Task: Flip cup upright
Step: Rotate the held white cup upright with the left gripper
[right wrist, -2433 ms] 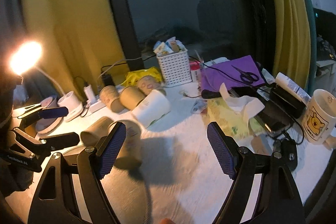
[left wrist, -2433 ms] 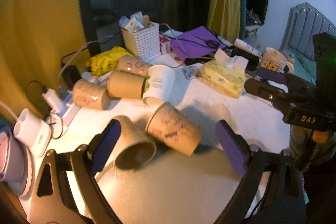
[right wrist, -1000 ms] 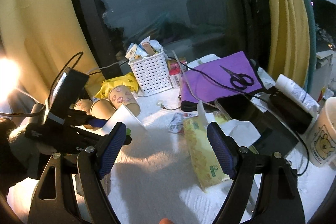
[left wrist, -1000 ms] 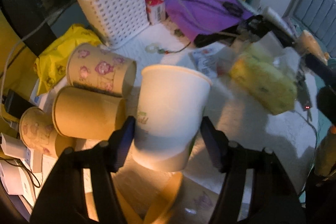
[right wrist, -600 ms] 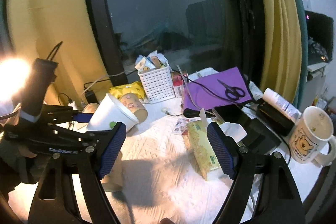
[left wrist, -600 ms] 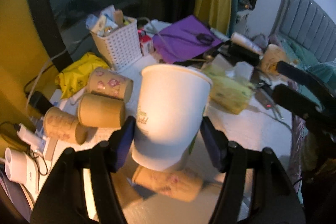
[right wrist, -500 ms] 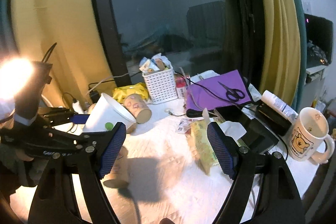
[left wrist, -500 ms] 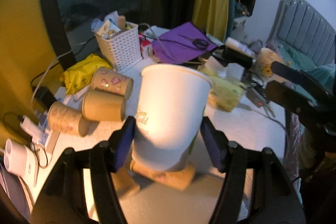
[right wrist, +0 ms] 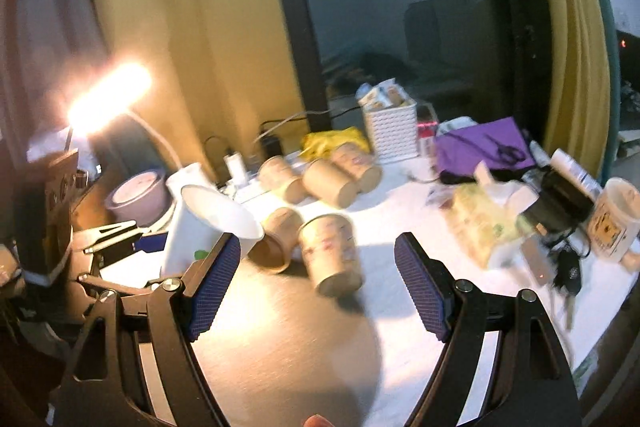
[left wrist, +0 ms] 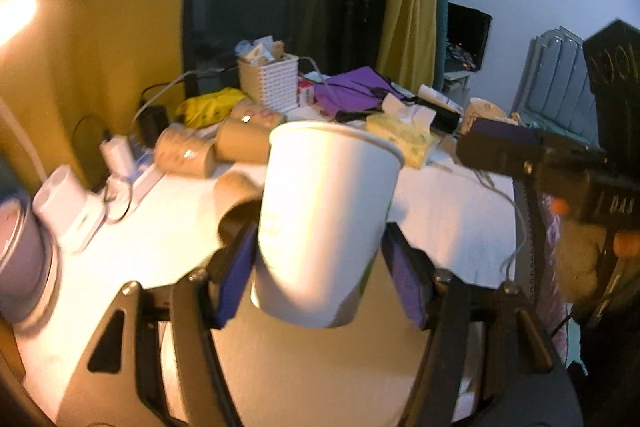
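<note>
Both tongs show in these views. From the left wrist view, the left gripper [left wrist: 320, 267] squeezes the white cup [left wrist: 326, 219] near its bottom, lifted above the table [left wrist: 168, 251], mouth up and leaning a little. The cup looks thin, so a hard squeeze could crush it, and a tilted set-down could tip it over. From the right wrist view, the right gripper [right wrist: 318, 287] is wide apart and holds nothing. Only this view shows the patterned brown cup [right wrist: 332, 253] lying on its side near the middle, and the lamp [right wrist: 108, 99] at far left.
</note>
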Demonstrator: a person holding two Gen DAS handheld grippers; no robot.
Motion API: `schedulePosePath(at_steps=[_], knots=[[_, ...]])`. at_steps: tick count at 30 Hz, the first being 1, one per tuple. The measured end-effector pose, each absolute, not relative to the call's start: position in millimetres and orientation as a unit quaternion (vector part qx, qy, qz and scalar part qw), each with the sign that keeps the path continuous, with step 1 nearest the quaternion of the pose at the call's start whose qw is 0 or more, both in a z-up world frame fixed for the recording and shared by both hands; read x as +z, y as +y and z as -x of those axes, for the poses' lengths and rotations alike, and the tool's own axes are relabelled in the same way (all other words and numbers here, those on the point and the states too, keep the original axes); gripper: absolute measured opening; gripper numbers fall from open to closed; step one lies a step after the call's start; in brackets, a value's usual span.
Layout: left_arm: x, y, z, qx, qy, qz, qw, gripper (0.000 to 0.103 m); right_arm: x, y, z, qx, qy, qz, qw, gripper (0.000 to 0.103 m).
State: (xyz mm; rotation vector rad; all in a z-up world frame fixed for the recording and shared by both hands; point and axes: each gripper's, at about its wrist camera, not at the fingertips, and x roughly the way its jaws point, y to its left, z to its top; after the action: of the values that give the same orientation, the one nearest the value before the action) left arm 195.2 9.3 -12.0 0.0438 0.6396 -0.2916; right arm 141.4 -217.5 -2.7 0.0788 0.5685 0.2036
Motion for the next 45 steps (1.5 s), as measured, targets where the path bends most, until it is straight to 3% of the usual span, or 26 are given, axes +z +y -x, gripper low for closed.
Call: schedulePosePath(at_steps=[7, 14, 37, 39, 45], knots=[[-37, 28, -143, -0.132, 0.308, -0.014, 0.942, 0.064, -20, -176, -109, 0.136, 0.297, -0.033, 0.945, 0.083], [-45, 26, -107, -0.141, 0.236, 0.007, 0.961, 0.064, -32, -156, -95, 0.200, 0.314, -0.063, 0.926, 0.083], [-55, 15, -88, -0.178, 0.206, -0.020, 0.962, 0.064, -61, -137, -122, 0.287, 0.369, -0.144, 0.872, 0.083], [-55, 16, -89, -0.179, 0.207, -0.018, 0.962, 0.064, -62, -138, -124, 0.291, 0.373, -0.149, 0.868, 0.076], [-56, 17, -89, -0.179, 0.212, -0.016, 0.961, 0.065, -67, -138, -127, 0.293, 0.375, -0.155, 0.865, 0.071]])
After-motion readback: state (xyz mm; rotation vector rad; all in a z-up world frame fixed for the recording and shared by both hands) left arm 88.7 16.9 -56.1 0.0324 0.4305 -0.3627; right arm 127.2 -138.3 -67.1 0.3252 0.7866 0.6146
